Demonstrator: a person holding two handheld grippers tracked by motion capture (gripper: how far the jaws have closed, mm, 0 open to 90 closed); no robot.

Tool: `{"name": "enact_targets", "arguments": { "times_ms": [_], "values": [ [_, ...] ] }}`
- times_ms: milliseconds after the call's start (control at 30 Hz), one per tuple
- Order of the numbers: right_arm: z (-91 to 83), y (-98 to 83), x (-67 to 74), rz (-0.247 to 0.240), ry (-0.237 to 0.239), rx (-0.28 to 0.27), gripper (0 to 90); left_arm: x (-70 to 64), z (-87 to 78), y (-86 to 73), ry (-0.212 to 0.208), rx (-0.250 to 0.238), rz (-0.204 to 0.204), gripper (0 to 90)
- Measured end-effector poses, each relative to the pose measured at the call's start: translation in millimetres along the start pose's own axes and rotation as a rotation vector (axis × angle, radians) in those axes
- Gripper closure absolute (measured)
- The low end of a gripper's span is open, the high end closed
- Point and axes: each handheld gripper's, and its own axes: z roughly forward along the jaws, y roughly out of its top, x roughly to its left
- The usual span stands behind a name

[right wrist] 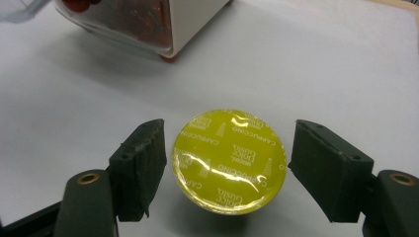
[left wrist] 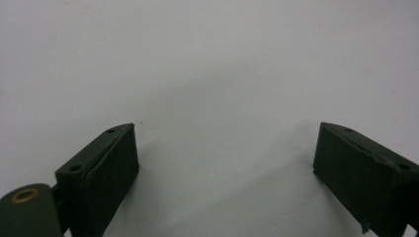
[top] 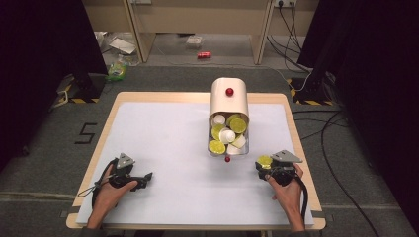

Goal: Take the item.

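A yellow-lidded coffee capsule (right wrist: 229, 160) stands on the white table between the jaws of my right gripper (right wrist: 227, 140). The pads do not press on it, and a gap shows at the right pad (right wrist: 328, 168). From above, that capsule (top: 264, 161) sits at the tip of my right gripper (top: 265, 167), near the table's right edge. A cream dispenser box (top: 229, 98) stands at the back middle, its clear drawer (top: 212, 148) pulled out and holding several yellow and white capsules. My left gripper (top: 147, 177) rests at the front left, open (left wrist: 225, 136) over bare table.
The white mat (top: 163, 143) covers the wooden table. A small red knob (top: 228, 159) marks the drawer's front end, close to the left of my right gripper. Cables and clutter lie on the floor beyond the table.
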Motion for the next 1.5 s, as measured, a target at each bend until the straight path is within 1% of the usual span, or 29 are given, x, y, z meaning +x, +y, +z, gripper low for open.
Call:
{"name": "enact_targets", "arguments": {
  "times_ms": [100,200,500,533,1000,1300,1500],
  "values": [
    [-1.3,0.3,0.1,0.003,0.000,-0.005,29.3,0.0,0.0,0.0,0.000,0.000,0.000,9.3],
    [-2.4,1.5,0.2,0.008,0.003,-0.023,29.3,0.1,0.0,0.0,0.000,0.000,0.001,9.3],
    [-7.0,4.4,0.1,0.014,0.001,-0.054,28.9,0.1,0.0,0.0,0.000,-0.001,0.001,9.3],
    [-7.4,5.3,0.1,0.009,0.001,-0.061,28.9,0.1,0.0,0.0,0.000,0.000,0.001,9.3],
    [-15.2,12.0,4.8,0.013,0.003,-0.102,29.0,0.1,0.0,0.0,0.000,0.000,0.001,9.3],
    [-20.3,18.1,11.1,-0.001,0.013,-0.129,29.0,0.1,0.0,0.0,0.000,0.000,0.001,9.3],
    [-25.5,21.9,14.0,-0.001,0.018,-0.150,29.0,0.1,0.0,0.0,0.000,-0.001,0.001,9.3]
  ]
}}
